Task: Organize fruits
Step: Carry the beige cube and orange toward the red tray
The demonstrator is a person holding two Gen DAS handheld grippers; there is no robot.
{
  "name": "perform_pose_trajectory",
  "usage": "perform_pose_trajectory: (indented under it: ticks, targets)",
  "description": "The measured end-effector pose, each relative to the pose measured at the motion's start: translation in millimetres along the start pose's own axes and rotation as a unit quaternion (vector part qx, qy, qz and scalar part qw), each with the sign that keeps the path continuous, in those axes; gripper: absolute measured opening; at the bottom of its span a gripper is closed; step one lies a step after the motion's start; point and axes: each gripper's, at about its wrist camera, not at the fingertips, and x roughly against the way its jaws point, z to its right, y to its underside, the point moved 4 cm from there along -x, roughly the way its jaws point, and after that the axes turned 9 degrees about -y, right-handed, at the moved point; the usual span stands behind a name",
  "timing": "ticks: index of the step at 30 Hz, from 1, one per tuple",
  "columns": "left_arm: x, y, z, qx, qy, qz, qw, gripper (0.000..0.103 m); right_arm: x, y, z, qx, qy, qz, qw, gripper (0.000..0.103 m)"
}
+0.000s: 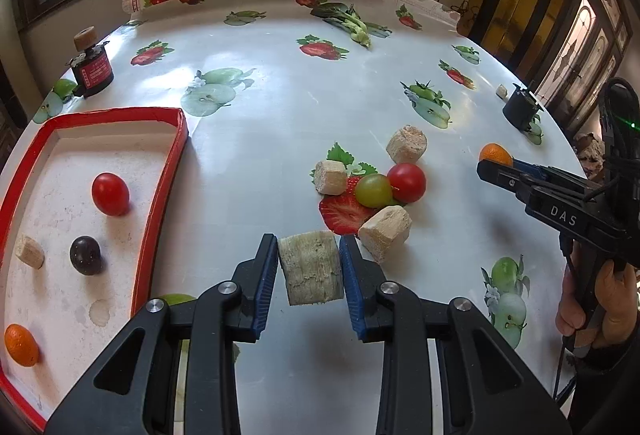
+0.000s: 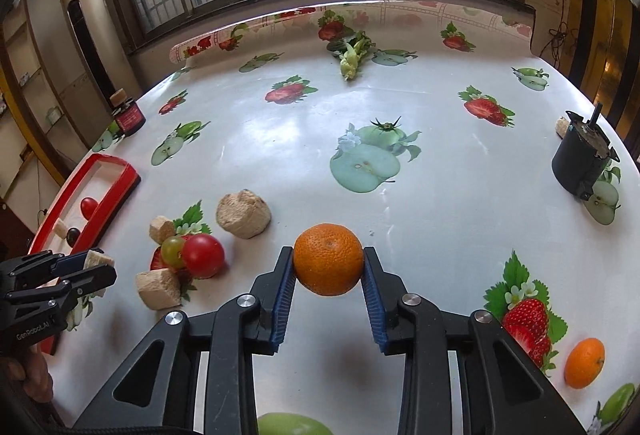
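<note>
- So far the job looks partly done: the red tray (image 1: 176,131) at the bench's left edge already holds a red tomato (image 1: 110,194), a dark grape (image 1: 85,255), a pale cane chunk (image 1: 29,251) and a small orange (image 1: 21,345).
- Left tool (image 1: 309,247) is clamped on a pale cane piece (image 1: 311,267), lifted just right of the tray's near corner.
- Right tool (image 2: 329,259) grips an orange (image 2: 328,259) toward the bench's right edge, clear of the surface.
- Still loose mid-bench: a red cherry tomato (image 1: 406,182) touching a green grape (image 1: 373,189), with three cane chunks (image 1: 385,232) around them; another orange fruit (image 2: 584,363) lies near the near right edge.
- The held orange is round, pebbled and bright; the cane piece is fibrous with rough cut faces.
</note>
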Motion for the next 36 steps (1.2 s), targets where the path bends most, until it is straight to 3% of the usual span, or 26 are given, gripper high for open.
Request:
perform_pose_trajectory:
  ticks: [36]
  targets:
    - [60,41,-80,0.072,-0.038,0.034,0.9961,0.029,8,36,-145,0.099,-0.080,-0.024,0.991,0.033]
